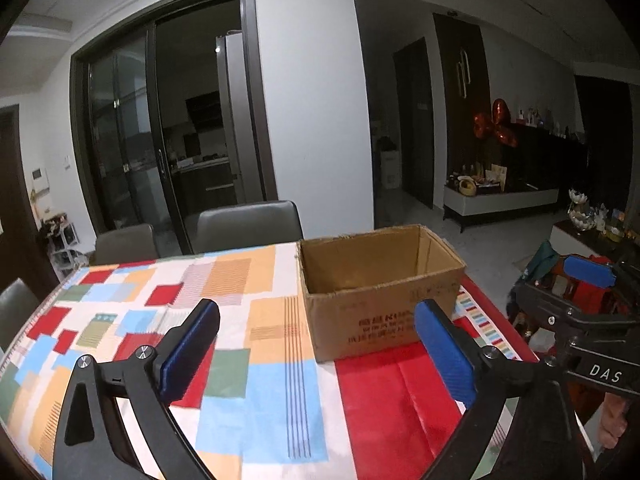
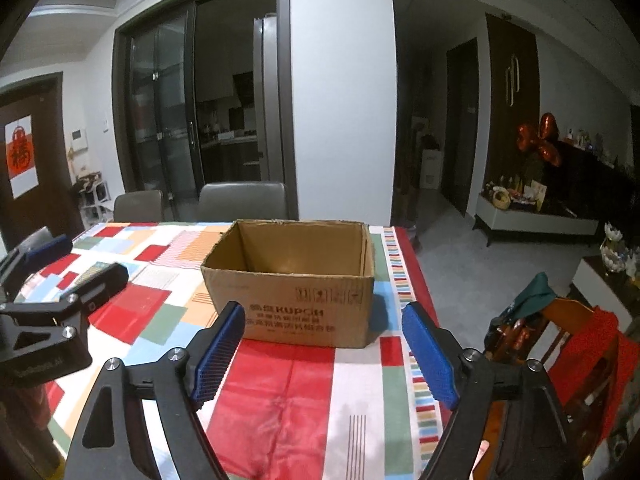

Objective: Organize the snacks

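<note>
An open-topped cardboard box point(image 1: 380, 300) point(image 2: 292, 304) stands on the table, on a patchwork tablecloth point(image 1: 260, 392) point(image 2: 280, 392), close to the table's right edge. The part of its inside that shows holds nothing, and no snacks are in view. My left gripper point(image 1: 316, 316) hovers open in front of the box and a little to its left, with nothing between its blue pads. My right gripper point(image 2: 324, 314) is open too, straight in front of the box and holding nothing. The left gripper point(image 2: 80, 260) also shows at the left edge of the right wrist view.
Grey chairs point(image 1: 248, 220) point(image 2: 244, 200) stand along the table's far side. A wooden chair point(image 2: 576, 332) draped with red and green cloth is to the right of the table. The table's right edge point(image 2: 416, 280) runs just beside the box. A low sideboard point(image 2: 536, 220) stands far right.
</note>
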### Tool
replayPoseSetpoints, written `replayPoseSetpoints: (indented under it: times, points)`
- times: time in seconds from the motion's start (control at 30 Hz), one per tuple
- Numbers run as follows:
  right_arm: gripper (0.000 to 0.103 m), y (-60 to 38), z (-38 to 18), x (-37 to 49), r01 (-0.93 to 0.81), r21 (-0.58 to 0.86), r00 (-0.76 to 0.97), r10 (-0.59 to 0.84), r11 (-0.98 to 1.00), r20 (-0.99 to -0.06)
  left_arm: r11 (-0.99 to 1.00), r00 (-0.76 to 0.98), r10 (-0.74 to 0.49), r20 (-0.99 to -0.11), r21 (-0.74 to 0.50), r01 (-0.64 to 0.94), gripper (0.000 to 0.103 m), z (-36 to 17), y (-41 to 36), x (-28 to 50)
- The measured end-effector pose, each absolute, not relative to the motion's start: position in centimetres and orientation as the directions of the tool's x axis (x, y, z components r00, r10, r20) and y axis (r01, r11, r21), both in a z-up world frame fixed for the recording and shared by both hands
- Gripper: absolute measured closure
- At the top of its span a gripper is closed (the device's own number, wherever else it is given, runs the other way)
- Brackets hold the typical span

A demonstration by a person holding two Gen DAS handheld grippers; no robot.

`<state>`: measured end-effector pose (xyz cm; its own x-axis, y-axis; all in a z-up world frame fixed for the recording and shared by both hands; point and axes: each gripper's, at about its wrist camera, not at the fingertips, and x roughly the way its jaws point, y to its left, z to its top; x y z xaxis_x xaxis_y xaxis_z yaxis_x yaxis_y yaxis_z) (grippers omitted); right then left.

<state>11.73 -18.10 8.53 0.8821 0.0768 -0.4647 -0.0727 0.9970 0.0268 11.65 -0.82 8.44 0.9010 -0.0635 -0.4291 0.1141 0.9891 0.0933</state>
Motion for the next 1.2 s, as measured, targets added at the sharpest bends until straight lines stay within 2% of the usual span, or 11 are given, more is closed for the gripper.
replayPoseSetpoints:
  times: [0.1, 0.37, 0.63, 1.2]
  points:
    - [0.019, -18.0, 8.7, 10.2, -0.064, 0.008, 0.895, 0.061, 0.998, -0.442, 0.991, 0.899, -0.076, -0.432, 0.065, 0.115, 0.0, 8.1, -0.3, 10.6]
    - [0.017, -17.6, 8.8, 7.8, -0.06, 0.003, 0.909, 0.056, 0.998, -0.413, 0.993, 0.89, -0.084, -0.447, 0.039, 0.113, 0.0, 7.3, -0.1, 8.6]
    - [0.016, -17.6, 8.3, 6.8, -0.06, 0.016, 0.91, 0.061, 0.998, -0.41, 0.994, 0.906, -0.077, -0.417, 0.036, 0.101, 0.0, 7.2, 0.2, 6.7]
    - [0.016, -17.5, 7.9, 5.8, -0.064, 0.02, 0.912, 0.066, 0.998, -0.406, 0.993, 0.906, -0.1, -0.411, 0.011, 0.114, 0.0, 7.2, 0.6, 5.6]
